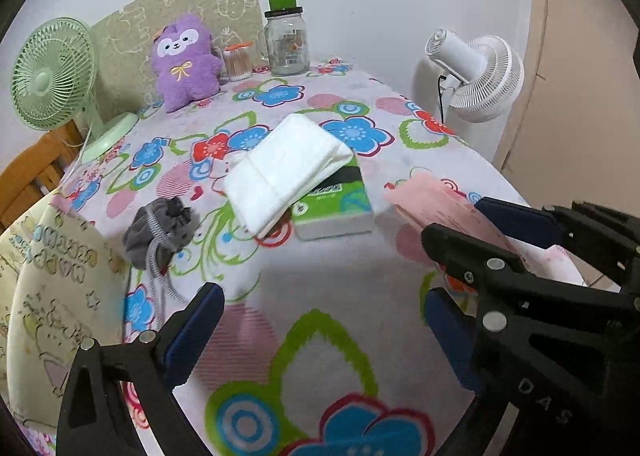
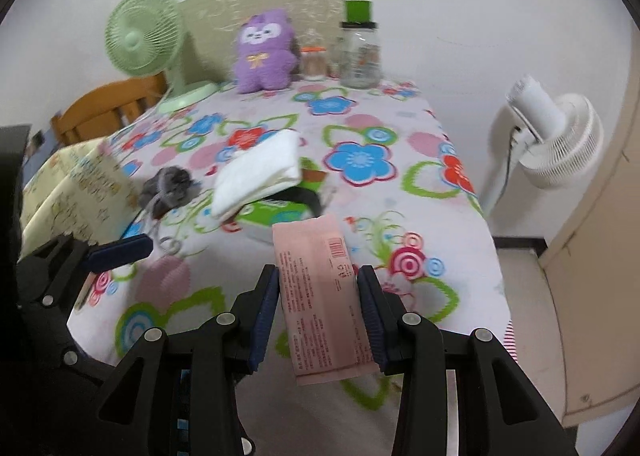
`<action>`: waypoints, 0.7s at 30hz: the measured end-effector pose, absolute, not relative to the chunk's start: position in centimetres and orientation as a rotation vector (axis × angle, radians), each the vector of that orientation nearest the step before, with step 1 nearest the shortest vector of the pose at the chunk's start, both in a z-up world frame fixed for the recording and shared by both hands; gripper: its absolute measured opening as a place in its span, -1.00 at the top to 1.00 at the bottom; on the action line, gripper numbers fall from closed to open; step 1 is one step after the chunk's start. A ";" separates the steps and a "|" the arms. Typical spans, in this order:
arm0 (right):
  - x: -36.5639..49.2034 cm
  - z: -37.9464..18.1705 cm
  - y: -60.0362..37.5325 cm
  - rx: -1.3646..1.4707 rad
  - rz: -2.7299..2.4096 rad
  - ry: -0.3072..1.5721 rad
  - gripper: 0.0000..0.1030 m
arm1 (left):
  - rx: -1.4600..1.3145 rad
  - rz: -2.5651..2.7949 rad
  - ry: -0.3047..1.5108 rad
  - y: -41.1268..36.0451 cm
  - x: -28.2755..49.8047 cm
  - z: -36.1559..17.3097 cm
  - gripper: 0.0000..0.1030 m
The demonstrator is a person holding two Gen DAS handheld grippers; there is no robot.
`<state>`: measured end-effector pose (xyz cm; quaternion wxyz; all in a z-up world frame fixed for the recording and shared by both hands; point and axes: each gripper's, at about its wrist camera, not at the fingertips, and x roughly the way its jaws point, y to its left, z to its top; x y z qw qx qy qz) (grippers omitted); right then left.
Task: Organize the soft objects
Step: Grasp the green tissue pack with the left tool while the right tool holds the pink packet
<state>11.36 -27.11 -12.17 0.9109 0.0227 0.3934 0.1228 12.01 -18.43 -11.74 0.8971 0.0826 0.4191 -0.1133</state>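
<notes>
Pink soft pack (image 2: 324, 296) sits low in the centre of the right wrist frame, pinched by its long edges in the right tool (image 2: 318, 312) above the table (image 2: 440, 192). Being limp, it could buckle and slide out. Left tool (image 1: 320, 320) hangs spread wide, holding nothing, near enough to bump the right.

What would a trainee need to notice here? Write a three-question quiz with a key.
1. True or false: the left gripper grips the grey pouch.
2. The white folded cloth rests partly on: A) the green tissue pack B) the purple plush C) the glass jar
3. Fill in: the right gripper holds the pink ____.

Key: 1 false, it is open and empty; 2 A; 3 packet.
</notes>
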 end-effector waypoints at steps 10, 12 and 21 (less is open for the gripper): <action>13.7 -13.1 -29.3 0.132 0.160 0.841 0.17 | 0.167 -0.209 0.864 -19.8 14.8 -12.1 -0.92; 14.2 -13.1 -29.5 0.144 0.155 0.837 0.16 | 0.150 -0.200 0.870 -19.7 15.4 -12.2 -0.88; 16.1 -13.4 -29.9 0.179 0.145 0.843 0.16 | 0.087 -0.181 0.905 -19.4 17.3 -13.0 -0.63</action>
